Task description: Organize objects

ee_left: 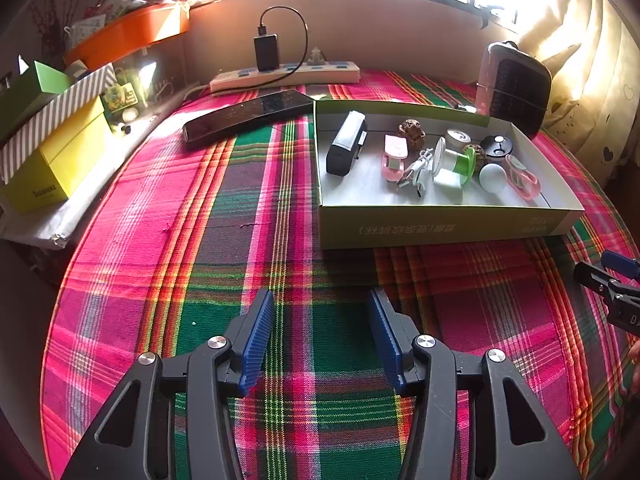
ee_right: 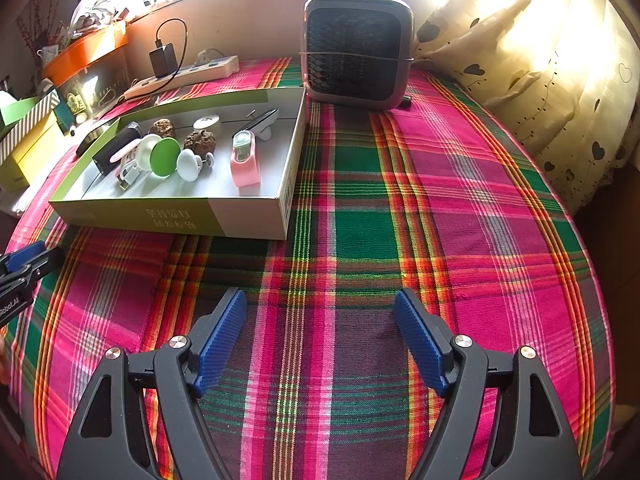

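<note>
A shallow green-and-white cardboard box [ee_left: 440,226] [ee_right: 172,216] sits on the plaid cloth and holds several small items: a black case [ee_left: 346,144], a pink clip [ee_left: 394,158], a white cable [ee_left: 416,172], a green-and-white spool [ee_left: 456,160] [ee_right: 164,156], a white ball [ee_left: 493,178] [ee_right: 190,164], a pink tape dispenser [ee_right: 244,162] and brown nuts [ee_left: 411,130]. My left gripper [ee_left: 322,300] is open and empty above the cloth, short of the box. My right gripper [ee_right: 320,300] is open and empty over bare cloth, right of the box.
A dark remote [ee_left: 248,114] lies left of the box. A power strip [ee_left: 284,74] with a black charger stands at the back. A small heater [ee_right: 356,46] stands behind the box. Yellow and striped boxes [ee_left: 52,152] line the left edge. Curtains [ee_right: 560,60] hang right.
</note>
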A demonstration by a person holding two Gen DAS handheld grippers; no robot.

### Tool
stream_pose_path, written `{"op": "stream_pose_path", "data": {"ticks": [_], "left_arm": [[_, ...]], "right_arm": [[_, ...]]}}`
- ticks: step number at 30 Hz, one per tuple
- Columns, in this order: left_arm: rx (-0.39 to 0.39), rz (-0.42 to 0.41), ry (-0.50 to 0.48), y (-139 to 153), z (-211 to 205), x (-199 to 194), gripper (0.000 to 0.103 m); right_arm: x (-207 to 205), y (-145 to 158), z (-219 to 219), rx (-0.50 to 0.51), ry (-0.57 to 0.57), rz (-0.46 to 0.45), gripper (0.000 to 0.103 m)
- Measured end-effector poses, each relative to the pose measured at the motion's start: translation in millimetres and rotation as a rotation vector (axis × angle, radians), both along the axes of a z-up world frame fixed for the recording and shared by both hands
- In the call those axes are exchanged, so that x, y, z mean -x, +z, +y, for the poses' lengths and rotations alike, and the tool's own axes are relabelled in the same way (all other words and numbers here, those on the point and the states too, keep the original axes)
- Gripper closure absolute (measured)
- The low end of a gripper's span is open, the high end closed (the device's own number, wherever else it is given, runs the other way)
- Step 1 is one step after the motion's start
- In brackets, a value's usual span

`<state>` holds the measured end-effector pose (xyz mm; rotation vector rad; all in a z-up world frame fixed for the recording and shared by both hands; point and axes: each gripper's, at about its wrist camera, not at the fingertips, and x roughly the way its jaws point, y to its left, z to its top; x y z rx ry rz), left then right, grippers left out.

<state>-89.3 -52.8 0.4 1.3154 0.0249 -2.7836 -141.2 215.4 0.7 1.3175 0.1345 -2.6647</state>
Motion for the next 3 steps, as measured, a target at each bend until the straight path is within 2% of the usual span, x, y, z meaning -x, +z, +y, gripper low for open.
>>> {"op": "stream_pose_path", "data": {"ticks": [3], "left_arm": [[0.000,0.000,0.000,0.0,0.0,0.0,0.055]], "right_arm": [[0.2,-0.5,0.6,0.000,-0.001,-0.001,0.025]]}}
